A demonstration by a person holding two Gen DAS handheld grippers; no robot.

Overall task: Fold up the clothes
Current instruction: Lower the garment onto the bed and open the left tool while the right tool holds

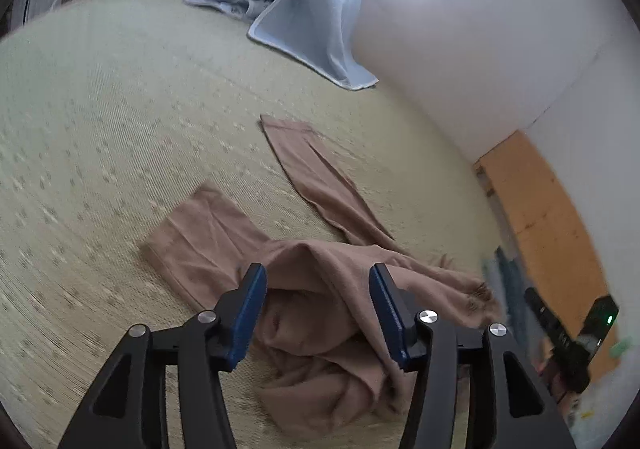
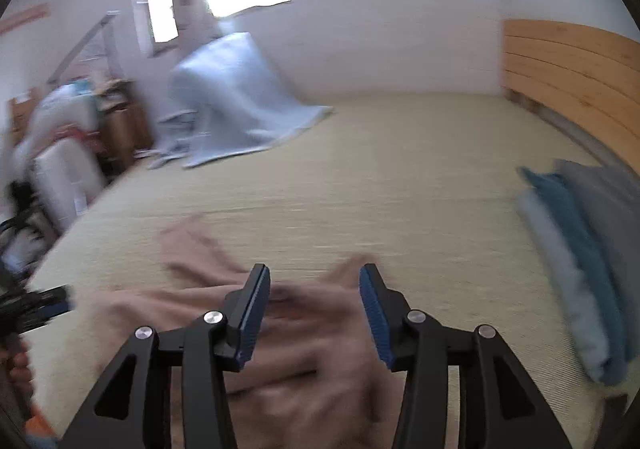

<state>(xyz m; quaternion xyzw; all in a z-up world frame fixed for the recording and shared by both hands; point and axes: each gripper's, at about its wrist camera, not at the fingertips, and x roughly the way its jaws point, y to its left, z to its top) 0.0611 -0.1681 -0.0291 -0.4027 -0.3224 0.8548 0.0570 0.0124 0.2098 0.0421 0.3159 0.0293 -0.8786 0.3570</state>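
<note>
Tan trousers point(image 1: 320, 289) rumpled on bed point(image 1: 120, 109), legs splayed flat, waist bunched under left tool point(image 1: 318, 313) and right tool point(image 2: 312, 313), both spread apart, holding nothing; soft, light, limp; best pinched at waistband corners.

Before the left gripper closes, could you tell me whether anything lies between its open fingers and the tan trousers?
Nothing visible does: the left gripper is open directly over the bunched tan trousers, with only cloth between its fingers.
</note>
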